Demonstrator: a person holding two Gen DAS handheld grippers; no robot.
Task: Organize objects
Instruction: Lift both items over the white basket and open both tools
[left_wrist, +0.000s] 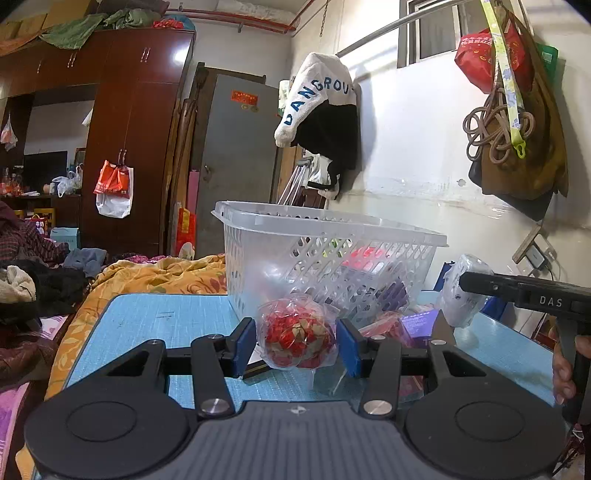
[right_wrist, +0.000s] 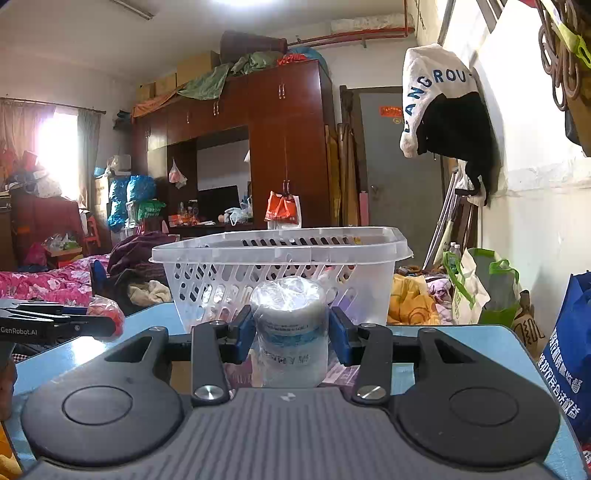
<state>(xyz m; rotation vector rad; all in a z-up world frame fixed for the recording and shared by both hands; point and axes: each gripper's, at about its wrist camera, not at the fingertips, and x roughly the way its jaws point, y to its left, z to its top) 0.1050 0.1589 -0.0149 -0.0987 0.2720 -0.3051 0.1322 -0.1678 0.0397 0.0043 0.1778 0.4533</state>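
My left gripper (left_wrist: 297, 341) is shut on a red and gold ball wrapped in clear plastic (left_wrist: 295, 334), held just above the blue table (left_wrist: 147, 325). My right gripper (right_wrist: 291, 334) is shut on a white roll in clear plastic wrap (right_wrist: 290, 328), which also shows at the right of the left wrist view (left_wrist: 460, 295). A white perforated plastic basket (left_wrist: 325, 254) stands on the table right behind both held things; its wall (right_wrist: 207, 284) fills the middle of the right wrist view. Red and purple packets (left_wrist: 373, 258) lie inside it.
Purple and red packets (left_wrist: 410, 325) lie on the table in front of the basket. A bed with an orange quilt (left_wrist: 155, 277) lies to the left. A blue bag (right_wrist: 569, 354) and green-white bags (right_wrist: 480, 291) stand at the right, by the white wall (left_wrist: 417, 147).
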